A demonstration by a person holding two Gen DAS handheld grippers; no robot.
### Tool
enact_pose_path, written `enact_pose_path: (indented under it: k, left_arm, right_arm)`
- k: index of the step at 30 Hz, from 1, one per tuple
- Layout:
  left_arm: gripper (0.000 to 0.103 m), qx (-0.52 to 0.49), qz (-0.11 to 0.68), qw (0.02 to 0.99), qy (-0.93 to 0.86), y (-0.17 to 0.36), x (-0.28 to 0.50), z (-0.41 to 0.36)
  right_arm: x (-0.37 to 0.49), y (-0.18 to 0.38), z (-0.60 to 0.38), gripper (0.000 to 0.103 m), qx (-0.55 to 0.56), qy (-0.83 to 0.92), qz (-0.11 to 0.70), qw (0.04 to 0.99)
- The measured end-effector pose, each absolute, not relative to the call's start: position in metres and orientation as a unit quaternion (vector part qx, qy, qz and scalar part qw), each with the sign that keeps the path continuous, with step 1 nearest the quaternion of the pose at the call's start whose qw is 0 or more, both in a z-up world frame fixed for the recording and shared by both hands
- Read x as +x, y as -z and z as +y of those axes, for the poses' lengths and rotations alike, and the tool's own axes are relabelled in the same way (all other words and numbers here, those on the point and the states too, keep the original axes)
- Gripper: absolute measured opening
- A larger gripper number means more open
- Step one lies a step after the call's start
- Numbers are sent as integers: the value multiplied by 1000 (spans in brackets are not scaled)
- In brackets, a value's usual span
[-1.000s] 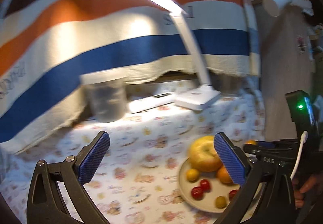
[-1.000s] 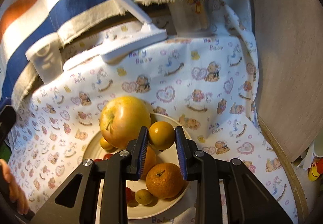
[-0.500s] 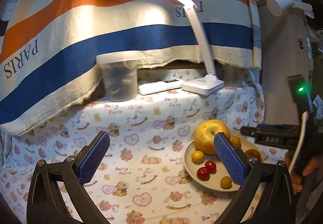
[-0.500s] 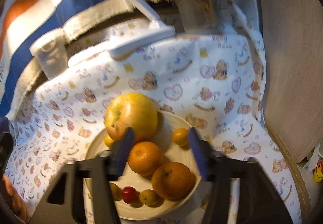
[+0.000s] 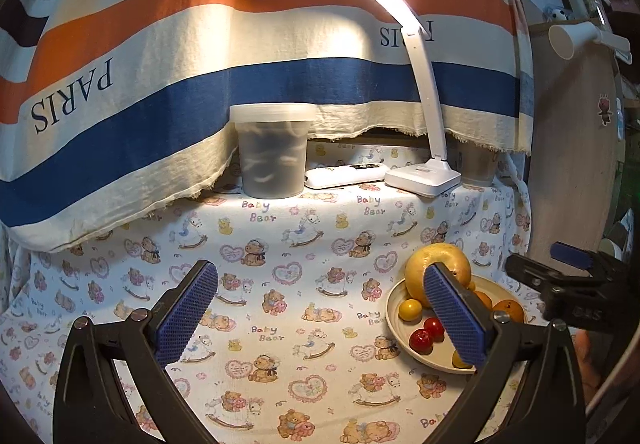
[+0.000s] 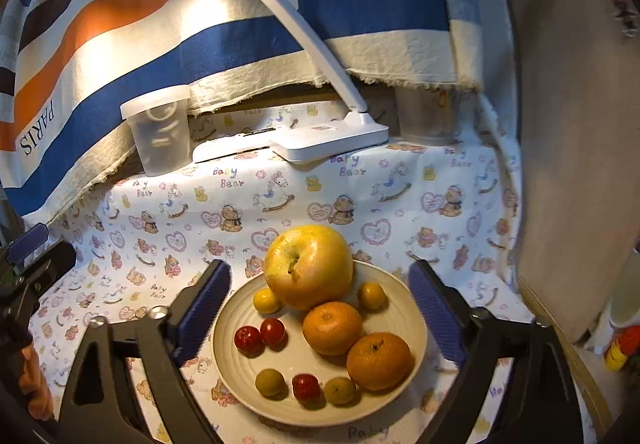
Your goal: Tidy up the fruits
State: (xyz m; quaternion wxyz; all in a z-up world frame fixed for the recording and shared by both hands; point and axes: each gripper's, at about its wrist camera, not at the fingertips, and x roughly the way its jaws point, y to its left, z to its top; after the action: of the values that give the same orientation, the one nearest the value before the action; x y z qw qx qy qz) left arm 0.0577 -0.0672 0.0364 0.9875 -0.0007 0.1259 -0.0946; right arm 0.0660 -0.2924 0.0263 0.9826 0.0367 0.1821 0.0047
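Observation:
A cream plate point(image 6: 236, 328) on the bear-print cloth holds a big yellow fruit point(image 6: 308, 264), two oranges point(image 6: 332, 326), a small orange fruit point(image 6: 371, 295) and several little red, yellow and green fruits. My right gripper point(image 6: 318, 265) hangs above the plate's near side. Its jaws are opening and stand wide, straddling the plate, and the pads touch nothing. My left gripper point(image 5: 319, 266) is open over bare cloth to the left of the plate point(image 5: 391, 310), with nothing between its fingers. Its right finger hides part of the big yellow fruit point(image 5: 448, 256).
At the back stand a lidded translucent tub point(image 5: 274, 152), a white flat device point(image 5: 344, 174), the base of a lit white desk lamp point(image 5: 422, 178) and a second container point(image 6: 426, 120). A striped cloth point(image 5: 200, 44) hangs behind. A wooden panel point(image 6: 580, 124) walls the right side.
My right gripper let go of the small orange fruit, which now lies on the plate beside the big yellow fruit; its jaws spread wide and it drew back. My left gripper pulled back.

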Motion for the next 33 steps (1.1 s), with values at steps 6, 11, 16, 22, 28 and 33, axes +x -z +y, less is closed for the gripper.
enact_pose_path:
  k: [6,11,16,22,28,33]
  left_arm:
    - [102,-10,131,987,95,-25,58,-65]
    - [102,-5,127,988,84,-14,58,-63]
    - [102,8,142,986,82,-3,64,-66]
    - [102,14,144,986,87,-3,64,-69]
    - [102,12,145,986,85,-3,65,-68]
    - [102,12,144,986,84,-3,65,-68]
  right_arm:
    - [50,-22,-291,102,51,-9,159,986]
    - [51,-12,-285,102,39,-9,164,986]
    - [45,-6,-279,102,33,0,147,989]
    - [42,-6,-263,102,-10,7,140,990]
    - [42,-7,-257,102,-18,3,140,990]
    - [41,-7,-258,102,-19,3,140,990]
